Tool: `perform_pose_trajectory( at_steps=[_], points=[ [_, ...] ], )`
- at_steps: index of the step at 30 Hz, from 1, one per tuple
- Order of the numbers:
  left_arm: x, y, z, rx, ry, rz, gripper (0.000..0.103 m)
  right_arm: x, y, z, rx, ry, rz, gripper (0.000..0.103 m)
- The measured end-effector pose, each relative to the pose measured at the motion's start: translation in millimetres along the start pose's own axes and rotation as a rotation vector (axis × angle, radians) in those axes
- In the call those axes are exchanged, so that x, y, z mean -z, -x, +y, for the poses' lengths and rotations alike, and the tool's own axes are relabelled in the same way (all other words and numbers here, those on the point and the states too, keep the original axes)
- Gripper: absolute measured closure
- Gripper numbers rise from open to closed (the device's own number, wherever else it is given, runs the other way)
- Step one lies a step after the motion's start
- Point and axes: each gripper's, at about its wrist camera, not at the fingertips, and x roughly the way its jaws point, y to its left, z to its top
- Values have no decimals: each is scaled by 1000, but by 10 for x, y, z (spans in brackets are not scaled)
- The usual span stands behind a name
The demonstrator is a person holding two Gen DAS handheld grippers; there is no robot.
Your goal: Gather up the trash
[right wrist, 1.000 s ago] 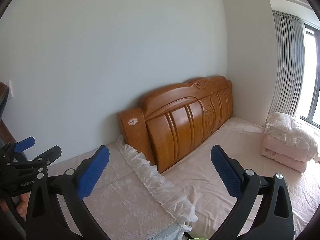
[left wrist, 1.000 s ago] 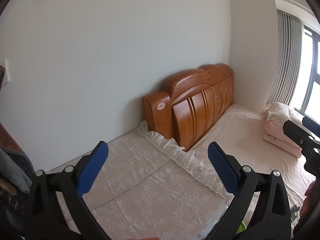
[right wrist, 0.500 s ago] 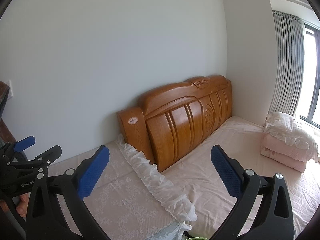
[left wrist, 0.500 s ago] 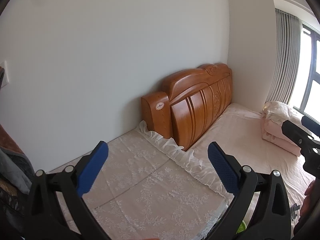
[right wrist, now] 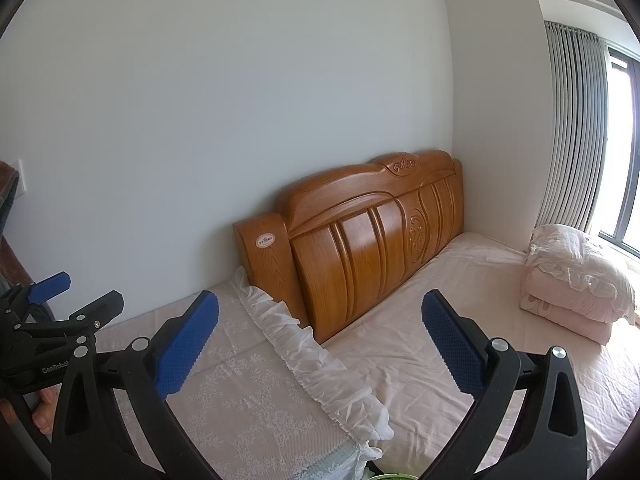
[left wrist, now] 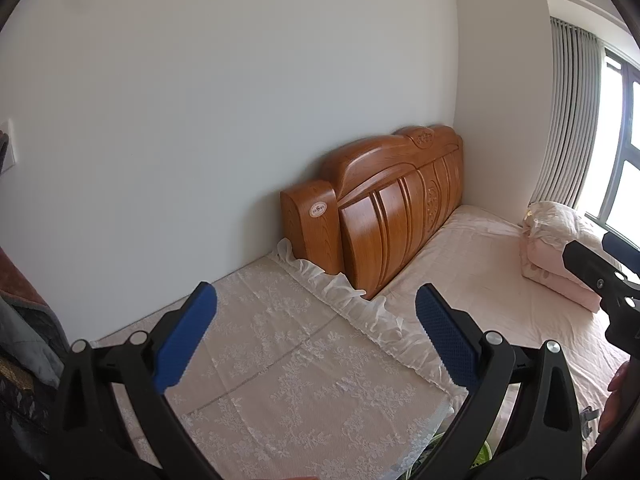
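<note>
- Above the near edge of the lace-covered surface (left wrist: 280, 368), the left gripper (left wrist: 316, 336) is held with its jaws spread wide, nothing between them.
- Right gripper (right wrist: 320, 340) likewise held wide apart and empty, over the seam between the frilled cloth edge (right wrist: 316, 360) and the bed (right wrist: 420, 344).
- No trash is seen on the lace cover or the pink sheet; only a green sliver (left wrist: 484, 454) is glimpsed at the bottom edge, past the cover's near corner, identity not clear.
- Step judged as searching: both cameras should be tilted down toward that near corner before any closing is tried.
- Lace is judged snag-prone, so pads should be kept off it.
- Room noted: wooden headboard (right wrist: 376, 232) against the white wall, folded pink bedding (right wrist: 576, 292) at the bed's far side by the window blinds (right wrist: 572, 128).
</note>
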Motion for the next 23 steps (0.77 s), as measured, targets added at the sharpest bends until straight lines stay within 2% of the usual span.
perform_pose_trajectory(
  at_steps=[12,23],
  points=[
    [54,-84,-7,16,11,33,8,67,11,-6,3,0,15,2],
    [55,-64,-60,26,-6,29,8,62,-31,0,3,0,26,2]
  ],
)
